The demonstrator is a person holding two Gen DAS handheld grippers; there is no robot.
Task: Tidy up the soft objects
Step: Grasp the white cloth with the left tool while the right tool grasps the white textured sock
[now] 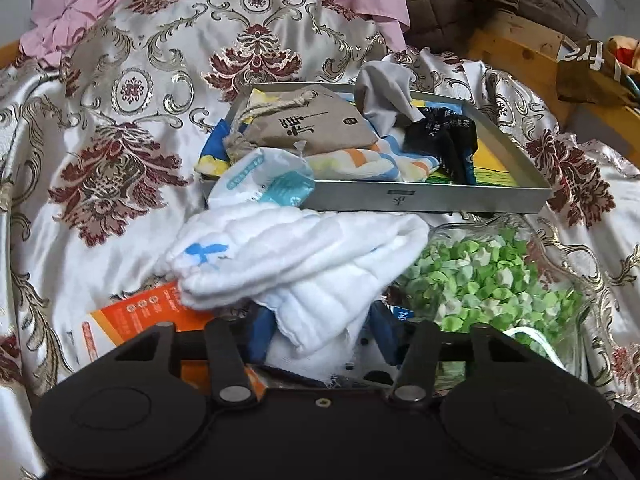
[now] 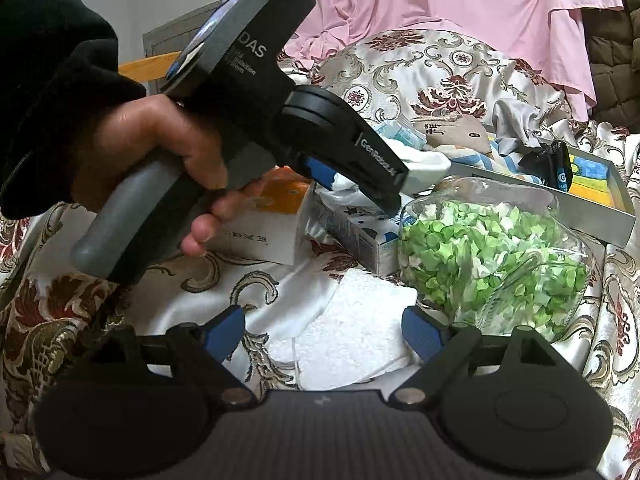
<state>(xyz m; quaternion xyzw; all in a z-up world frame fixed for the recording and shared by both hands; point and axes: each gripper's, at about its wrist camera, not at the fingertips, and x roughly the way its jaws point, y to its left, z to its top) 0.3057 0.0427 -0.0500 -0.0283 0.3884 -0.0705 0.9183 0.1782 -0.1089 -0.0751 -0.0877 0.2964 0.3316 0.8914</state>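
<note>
My left gripper is shut on a white quilted cloth with a blue mark and holds it just in front of the metal tray. The tray holds a tan drawstring pouch, a striped cloth, a grey cloth and a black cloth. In the right wrist view the left gripper shows from the side with the white cloth in it. My right gripper is open above a white cloth lying on the bedspread.
A glass jar of green and white paper stars lies beside the tray. An orange and white box and a blue and white box lie under the left gripper. A plastic tissue pack leans on the tray. Pink fabric hangs behind.
</note>
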